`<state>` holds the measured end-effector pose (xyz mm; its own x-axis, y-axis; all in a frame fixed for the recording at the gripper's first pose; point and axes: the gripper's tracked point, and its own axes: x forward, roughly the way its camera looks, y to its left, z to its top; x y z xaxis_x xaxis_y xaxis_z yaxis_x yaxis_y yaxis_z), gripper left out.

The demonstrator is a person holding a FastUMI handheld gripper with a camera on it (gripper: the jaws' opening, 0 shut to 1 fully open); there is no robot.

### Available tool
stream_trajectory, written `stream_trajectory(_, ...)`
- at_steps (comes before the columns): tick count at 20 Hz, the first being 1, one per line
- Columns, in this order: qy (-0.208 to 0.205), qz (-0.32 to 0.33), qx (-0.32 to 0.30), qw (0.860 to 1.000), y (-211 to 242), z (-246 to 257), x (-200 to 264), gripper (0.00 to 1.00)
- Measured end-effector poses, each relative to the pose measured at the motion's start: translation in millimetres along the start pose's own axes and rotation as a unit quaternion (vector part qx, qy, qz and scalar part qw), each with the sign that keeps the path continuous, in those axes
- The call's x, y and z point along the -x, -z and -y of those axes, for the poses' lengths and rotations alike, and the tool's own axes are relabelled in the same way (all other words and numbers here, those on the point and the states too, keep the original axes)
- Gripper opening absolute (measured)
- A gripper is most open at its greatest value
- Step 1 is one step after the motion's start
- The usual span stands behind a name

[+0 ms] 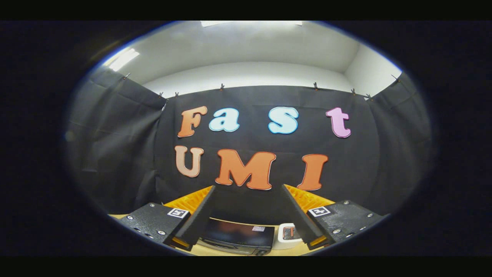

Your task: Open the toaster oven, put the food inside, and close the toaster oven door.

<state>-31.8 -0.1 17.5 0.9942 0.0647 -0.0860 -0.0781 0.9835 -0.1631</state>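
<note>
The gripper is held high above the table and aimed at the booth's black cloth wall. The jaws are spread wide apart, and nothing is held between them. Low in the gap between the two fingers, the oven is seen on the table, a dark box viewed from above and in front; whether its door is shut cannot be told from this angle. Just beside the oven, toward the right finger, a small white dish with something reddish in it is seen, partly hidden by that finger. An orange ribbed surface is seen behind both fingers. Above the cloth, a pale wall and a ceiling light are seen.
</note>
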Motion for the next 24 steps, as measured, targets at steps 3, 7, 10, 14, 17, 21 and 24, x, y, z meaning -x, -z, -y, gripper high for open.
stream_trajectory(3, -0.003, 0.013, -0.022, 1.000, -11, 10, 0, 0.97)
stream_trajectory(7, 0.023, 0.007, -0.019, 1.000, -4, 30, 1, 0.97)
stream_trajectory(10, 0.033, 0.008, -0.006, 0.999, -1, 39, 2, 0.97)
stream_trajectory(14, 0.036, 0.021, -0.011, 0.999, -6, 43, 6, 0.97)
stream_trajectory(17, 0.032, 0.034, -0.020, 0.999, -11, 41, 8, 0.97)
stream_trajectory(21, 0.031, 0.036, -0.035, 0.998, -10, 45, 13, 0.97)
stream_trajectory(24, 0.033, 0.045, -0.028, 0.998, -8, 49, 16, 0.97)
